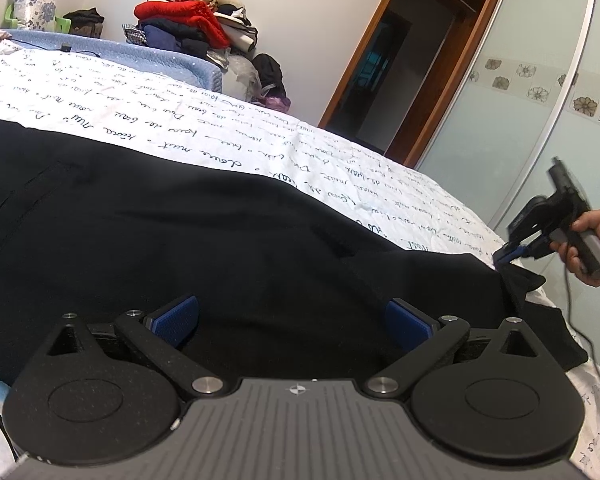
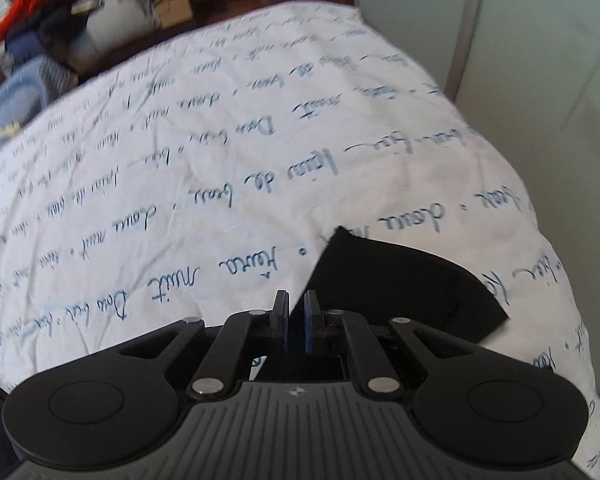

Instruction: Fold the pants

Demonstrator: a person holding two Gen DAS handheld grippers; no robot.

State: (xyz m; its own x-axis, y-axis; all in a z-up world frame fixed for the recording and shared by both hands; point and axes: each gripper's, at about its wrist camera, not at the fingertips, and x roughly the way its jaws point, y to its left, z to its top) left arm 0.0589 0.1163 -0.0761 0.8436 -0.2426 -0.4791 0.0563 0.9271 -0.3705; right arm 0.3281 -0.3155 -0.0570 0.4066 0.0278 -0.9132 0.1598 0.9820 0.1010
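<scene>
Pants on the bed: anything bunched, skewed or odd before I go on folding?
The black pants lie mostly flat on the script-print sheet. Only the end by the right gripper looks rumpled, its corner skewed near the bed's edge.

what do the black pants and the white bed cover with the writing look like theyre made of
Black pants: matte woven or knit fabric, probably a cotton blend; no shine, soft creases, a stitched pocket outline. Bed cover: thin, smooth, cotton-like sheeting, finely wrinkled, printed with blue-black handwriting. The exact fibre of either cannot be told.
</scene>
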